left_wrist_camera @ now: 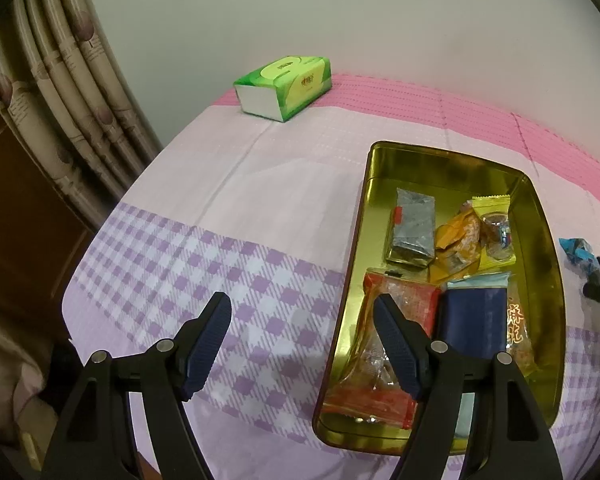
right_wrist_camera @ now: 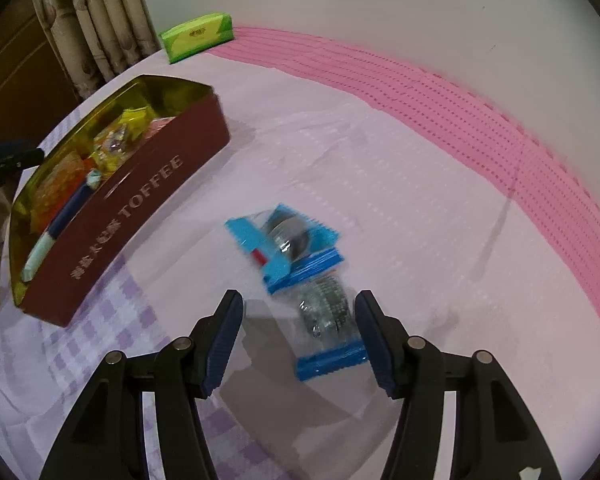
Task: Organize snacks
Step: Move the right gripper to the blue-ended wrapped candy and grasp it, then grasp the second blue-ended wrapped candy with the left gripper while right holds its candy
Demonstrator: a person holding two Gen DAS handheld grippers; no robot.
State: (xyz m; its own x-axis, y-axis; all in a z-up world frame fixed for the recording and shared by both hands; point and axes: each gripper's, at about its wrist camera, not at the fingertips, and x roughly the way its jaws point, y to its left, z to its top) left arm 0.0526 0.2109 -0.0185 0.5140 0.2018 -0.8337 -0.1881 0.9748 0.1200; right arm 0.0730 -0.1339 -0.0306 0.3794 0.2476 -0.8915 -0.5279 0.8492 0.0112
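Only our right view shows the tin's point(right_wrist_camera: 140, 200) TOFFEE side. Our right gripper point(right_wrist_camera: 300, 324) stands released around the near blue packet point(right_wrist_camera: 328, 320); our left gripper point(left_wrist_camera: 304, 340) is released, empty.

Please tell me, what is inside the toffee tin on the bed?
The toffee tin holds a grey packet, orange and yellow wrappers, a red packet and a dark blue one. The left tool's finger covers part of the red packet.

The rectangular toffee tin point(left_wrist_camera: 538, 216) has a glossy, mirror-like gold metal interior and a matt maroon outside point(right_wrist_camera: 140, 216). The blue-edged snack packets point(right_wrist_camera: 296, 248) are shiny, crinkled clear plastic. The pink-and-lilac checked tablecloth point(left_wrist_camera: 220, 248) is soft, matt, creased fabric.
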